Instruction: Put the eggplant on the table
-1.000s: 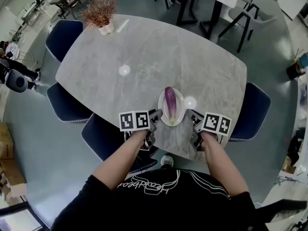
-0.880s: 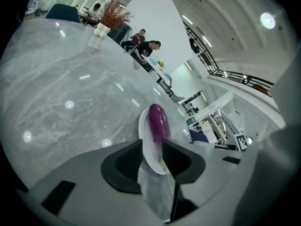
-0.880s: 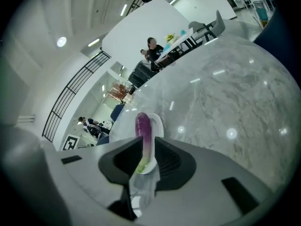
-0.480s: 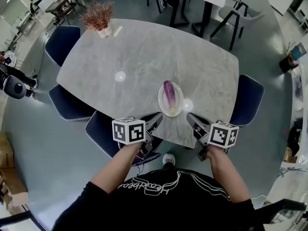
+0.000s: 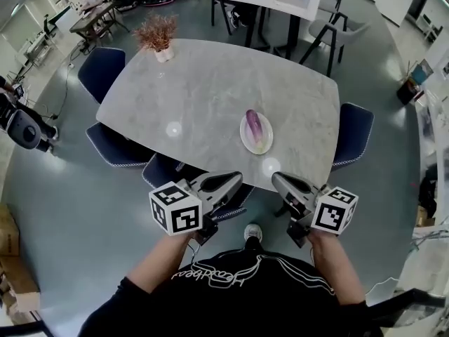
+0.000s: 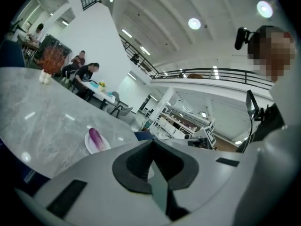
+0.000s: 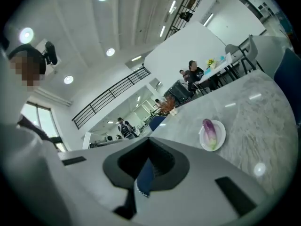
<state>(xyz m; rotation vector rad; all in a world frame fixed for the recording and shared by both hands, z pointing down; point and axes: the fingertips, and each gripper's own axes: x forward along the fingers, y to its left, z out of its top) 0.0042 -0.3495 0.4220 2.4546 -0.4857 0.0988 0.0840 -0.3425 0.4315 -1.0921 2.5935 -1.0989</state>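
Left gripper [image 5: 235, 180] has just been closing its jaws, and they now meet with nothing between them. The right gripper [image 5: 277, 180] has its jaws together too, also empty. A second ago both sat at the near edge of the table [image 5: 203, 83], one on each side of the plate [image 5: 245, 140]. Now both hang off that edge, nearer the person and above the floor, well apart from the plate. The eggplant [image 5: 255, 126] has not shifted: it lies lengthwise on the white plate, on the near right part of the table. More of the room shows at the far side than before, and the potted plant [image 5: 157, 34] stands at the far left corner. Marker cubes cover most of each hand. The left gripper hides part of the blue chair [image 5: 168, 170] tucked under the near edge.
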